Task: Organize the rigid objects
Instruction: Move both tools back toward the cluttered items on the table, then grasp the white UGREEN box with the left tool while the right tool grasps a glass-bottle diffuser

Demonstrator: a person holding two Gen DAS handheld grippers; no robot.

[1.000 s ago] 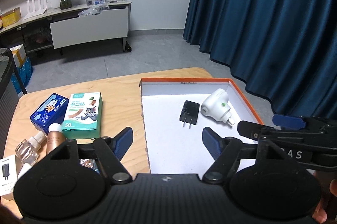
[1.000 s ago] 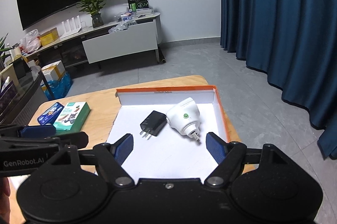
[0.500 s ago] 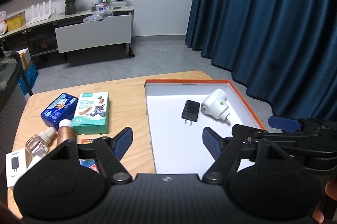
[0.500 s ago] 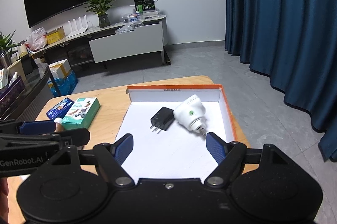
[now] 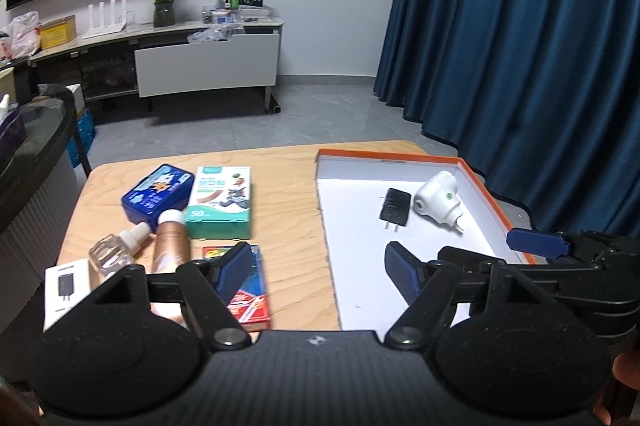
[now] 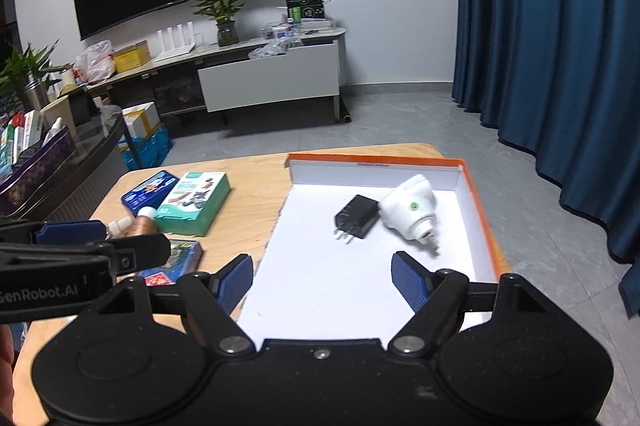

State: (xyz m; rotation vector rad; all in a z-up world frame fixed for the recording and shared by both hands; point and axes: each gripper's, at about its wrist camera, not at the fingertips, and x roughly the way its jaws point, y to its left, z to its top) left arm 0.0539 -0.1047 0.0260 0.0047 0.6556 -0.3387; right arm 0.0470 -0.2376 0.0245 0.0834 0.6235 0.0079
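Observation:
A white tray with an orange rim [image 5: 484, 186] [image 6: 476, 198] sits on the right of the wooden table. In it lie a black charger [image 5: 395, 207] [image 6: 357, 217] and a white plug-in device [image 5: 438, 199] [image 6: 410, 208]. Left of the tray lie a blue tin [image 5: 158, 191] [image 6: 150, 188], a green box [image 5: 222, 202] [image 6: 194, 202], a copper bottle [image 5: 170, 240], a clear small bottle [image 5: 114, 250], a red and blue pack [image 5: 250, 290] and a white charger box [image 5: 64, 286]. My left gripper [image 5: 320, 276] is open and empty above the table near the tray's left edge. My right gripper [image 6: 322, 284] is open and empty above the tray's near end.
The table [image 5: 288, 226] ends just beyond the tray, with grey floor behind. A blue curtain [image 5: 520, 46] hangs on the right. A dark round table [image 5: 36, 154] stands at the left. A TV cabinet [image 6: 272, 78] stands by the far wall.
Both grippers have drawn back and risen, so more of the table shows. The red and blue pack and white charger box came into the left wrist view. Both stay open.

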